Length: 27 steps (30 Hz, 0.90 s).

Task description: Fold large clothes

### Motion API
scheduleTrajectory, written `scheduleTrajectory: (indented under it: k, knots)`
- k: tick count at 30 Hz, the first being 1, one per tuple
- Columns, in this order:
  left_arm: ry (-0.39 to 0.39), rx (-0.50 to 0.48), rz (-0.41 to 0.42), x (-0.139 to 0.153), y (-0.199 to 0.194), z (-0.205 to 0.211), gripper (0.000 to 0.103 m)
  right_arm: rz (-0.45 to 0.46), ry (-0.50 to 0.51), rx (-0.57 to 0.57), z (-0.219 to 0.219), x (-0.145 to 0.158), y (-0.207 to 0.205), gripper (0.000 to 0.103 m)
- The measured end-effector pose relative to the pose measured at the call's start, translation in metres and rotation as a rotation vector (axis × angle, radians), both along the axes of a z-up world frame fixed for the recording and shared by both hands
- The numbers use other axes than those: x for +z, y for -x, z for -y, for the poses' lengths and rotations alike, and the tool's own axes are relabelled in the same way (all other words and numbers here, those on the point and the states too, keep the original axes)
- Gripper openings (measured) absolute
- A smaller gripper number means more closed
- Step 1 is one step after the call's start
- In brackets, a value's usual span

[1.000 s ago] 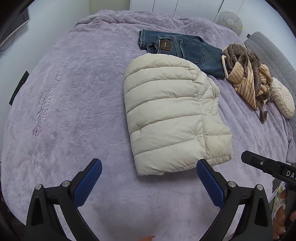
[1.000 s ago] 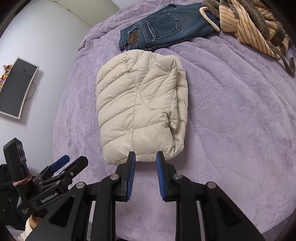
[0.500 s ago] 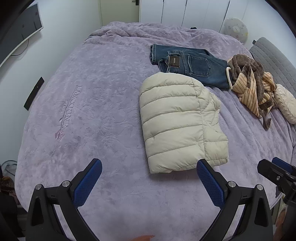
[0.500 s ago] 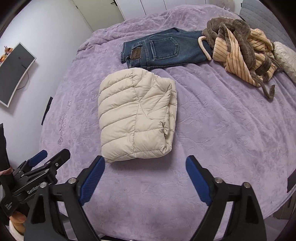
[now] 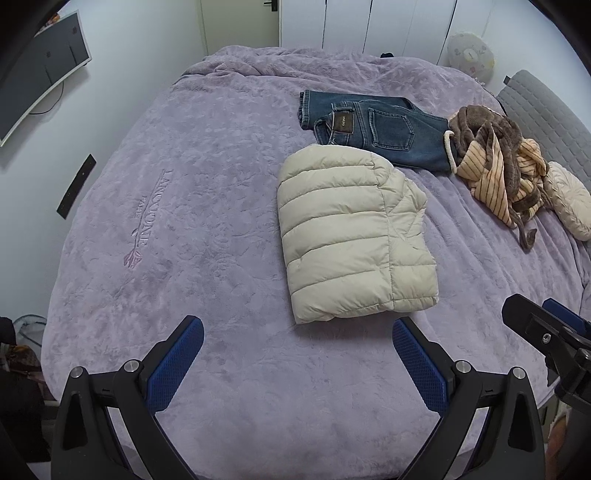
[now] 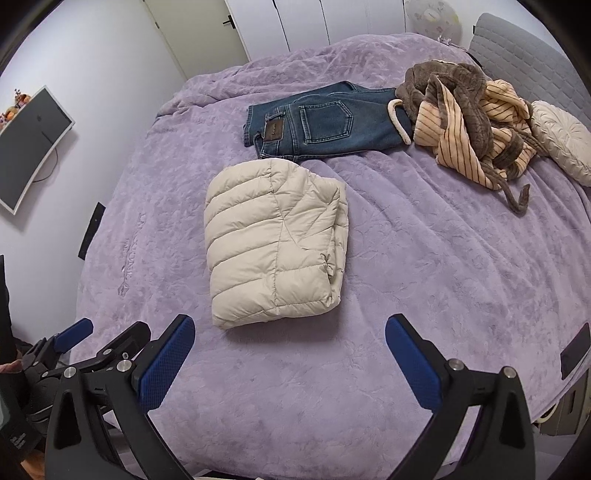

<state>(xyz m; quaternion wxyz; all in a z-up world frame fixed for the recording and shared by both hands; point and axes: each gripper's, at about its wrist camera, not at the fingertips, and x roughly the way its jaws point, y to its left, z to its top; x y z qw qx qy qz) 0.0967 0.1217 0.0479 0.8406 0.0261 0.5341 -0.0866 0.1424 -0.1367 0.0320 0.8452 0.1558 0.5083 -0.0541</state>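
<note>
Fingers of right gripper just sprung wide, empty; left gripper wide, empty. Puffy folded jacket mid-bed risks springing open, nothing pinning it.

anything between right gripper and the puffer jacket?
Nothing: only bare purple blanket between the open right gripper and the folded cream jacket, per the right wrist view.

A home bedroom: purple-blanketed bed, wardrobe doors
</note>
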Motion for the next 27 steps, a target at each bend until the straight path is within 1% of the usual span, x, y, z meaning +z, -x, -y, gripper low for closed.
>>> scheduleTrajectory:
  k: [10,27]
  knots:
    - [-0.010,0.019,0.003,0.0051,0.0024,-0.0030,0.102,0.006,0.005,-0.009,0.0015,0.0048,0.0050,0.102]
    - [-0.017,0.022,-0.007,0.0006,-0.0018,-0.0083,0.102,-0.004,-0.001,-0.012,-0.0024,0.0028,0.0029,0.103]
